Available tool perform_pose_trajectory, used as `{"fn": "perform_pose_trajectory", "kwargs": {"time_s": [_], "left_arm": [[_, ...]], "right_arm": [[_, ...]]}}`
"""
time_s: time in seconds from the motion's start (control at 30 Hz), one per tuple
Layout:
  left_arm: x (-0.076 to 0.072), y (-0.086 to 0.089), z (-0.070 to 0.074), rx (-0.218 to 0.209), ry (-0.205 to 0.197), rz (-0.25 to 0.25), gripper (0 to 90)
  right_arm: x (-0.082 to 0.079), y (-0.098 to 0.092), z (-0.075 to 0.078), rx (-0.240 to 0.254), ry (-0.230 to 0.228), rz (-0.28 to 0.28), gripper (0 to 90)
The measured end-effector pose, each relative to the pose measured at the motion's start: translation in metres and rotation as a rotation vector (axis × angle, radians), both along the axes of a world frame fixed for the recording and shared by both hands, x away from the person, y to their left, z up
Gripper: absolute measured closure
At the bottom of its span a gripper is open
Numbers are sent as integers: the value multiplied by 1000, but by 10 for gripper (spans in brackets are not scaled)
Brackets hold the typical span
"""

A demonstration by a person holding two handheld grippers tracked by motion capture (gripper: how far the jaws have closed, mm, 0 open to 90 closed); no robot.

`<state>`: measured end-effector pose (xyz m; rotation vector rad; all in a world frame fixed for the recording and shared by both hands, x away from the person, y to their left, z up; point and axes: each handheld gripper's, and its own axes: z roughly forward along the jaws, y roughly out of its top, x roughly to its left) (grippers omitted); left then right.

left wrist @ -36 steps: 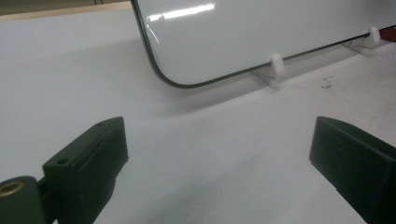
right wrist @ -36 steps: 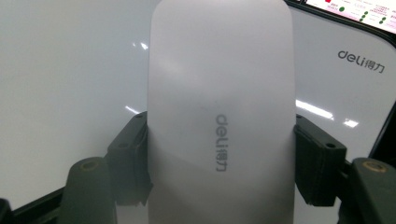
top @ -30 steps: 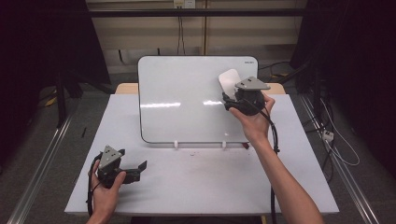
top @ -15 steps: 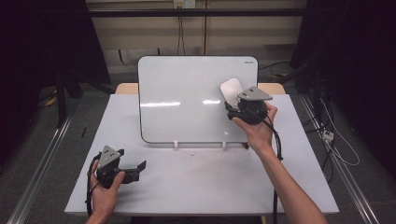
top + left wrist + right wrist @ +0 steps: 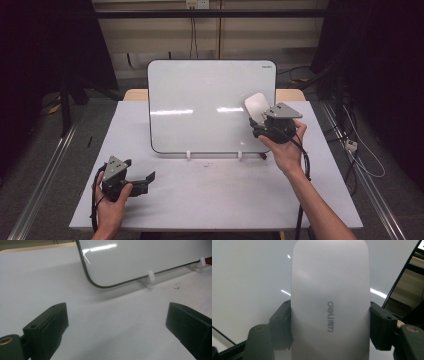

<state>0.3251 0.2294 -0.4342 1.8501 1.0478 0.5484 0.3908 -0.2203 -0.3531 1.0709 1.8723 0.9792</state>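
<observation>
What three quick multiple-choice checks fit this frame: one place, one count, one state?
1. Where is the whiteboard eraser?
A. flat on the table
B. at the whiteboard's right part, in the right claw
C. in the left claw

2. How many white clip feet show along the whiteboard's bottom edge?
A. two
B. four
C. none

3. The left claw is:
A. shut on a marker
B. open, with nothing between its jaws
C. shut on the eraser

Answers: 1 B, the right claw grips the eraser against the board; 2 A, two feet show; 3 B, its jaws stand apart over bare table.
</observation>
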Motion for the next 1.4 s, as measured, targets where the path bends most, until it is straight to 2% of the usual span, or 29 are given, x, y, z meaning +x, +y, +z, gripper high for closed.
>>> {"fn": "perform_pose_trajectory", "kwargs": {"time_s": [0.13, 0.33, 0.4, 0.57, 0.7, 0.87, 1.13, 1.17, 1.4], "left_arm": [[0, -1, 0, 5, -3, -2, 43], [-2, 1, 1, 4, -5, 3, 43], [-2, 0, 1, 2, -4, 3, 43], [-2, -1, 0, 5, 0, 0, 43], [-1, -2, -1, 7, 3, 1, 44], [-1, -3, -1, 3, 2, -5, 43], [-1, -4, -1, -5, 6, -7, 44], [-1, -4, -1, 6, 9, -11, 43], [1, -7, -2, 9, 15, -8, 43]], "right_arm": [[-4, 1, -8, -20, 16, 6, 317], [-10, 2, -21, -19, 26, 7, 317], [-11, 3, -26, -36, 28, 2, 317], [-10, 5, -36, -25, 43, 3, 317], [-8, 7, -45, -38, 63, 0, 316], [-5, 13, -48, -69, 60, -2, 317], [1, 14, -56, -114, 70, -41, 316], [2, 15, -56, -119, 68, -44, 316], [1, 16, -57, -125, 73, -55, 314]]}}
